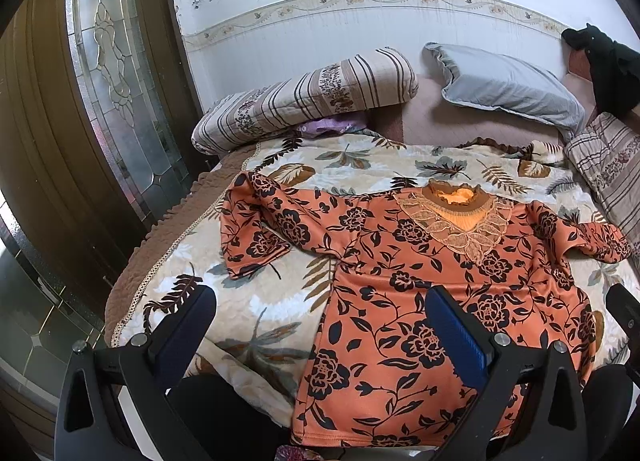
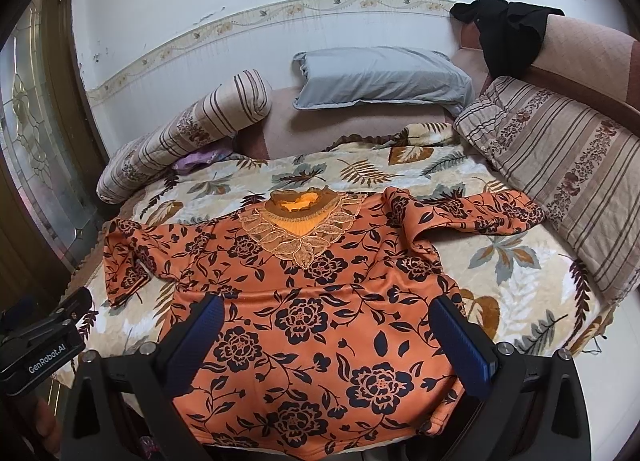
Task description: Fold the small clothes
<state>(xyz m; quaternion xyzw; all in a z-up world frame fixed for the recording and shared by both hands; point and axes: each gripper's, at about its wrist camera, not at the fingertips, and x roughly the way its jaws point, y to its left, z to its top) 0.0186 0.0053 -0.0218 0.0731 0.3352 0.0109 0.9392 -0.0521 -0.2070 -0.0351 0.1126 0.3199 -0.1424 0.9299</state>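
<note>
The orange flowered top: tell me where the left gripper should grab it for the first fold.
Take the top by its left sleeve, near the cuff, coming from the left. That sleeve lies bent away from the body on the blanket, free to lift across. The left gripper is open above.

The orange black-flowered long-sleeved top [image 2: 312, 301] covers the middle of the leaf-patterned quilted bedspread [image 2: 520, 273]. Bare bedspread lies open along its left edge [image 1: 192, 261] and between collar and far edge. The far-left corner is blocked by a striped rolled bolster [image 1: 304, 97], the right edge by a striped cushion [image 2: 568, 165], the far side by a grey pillow [image 2: 380, 77].
</note>
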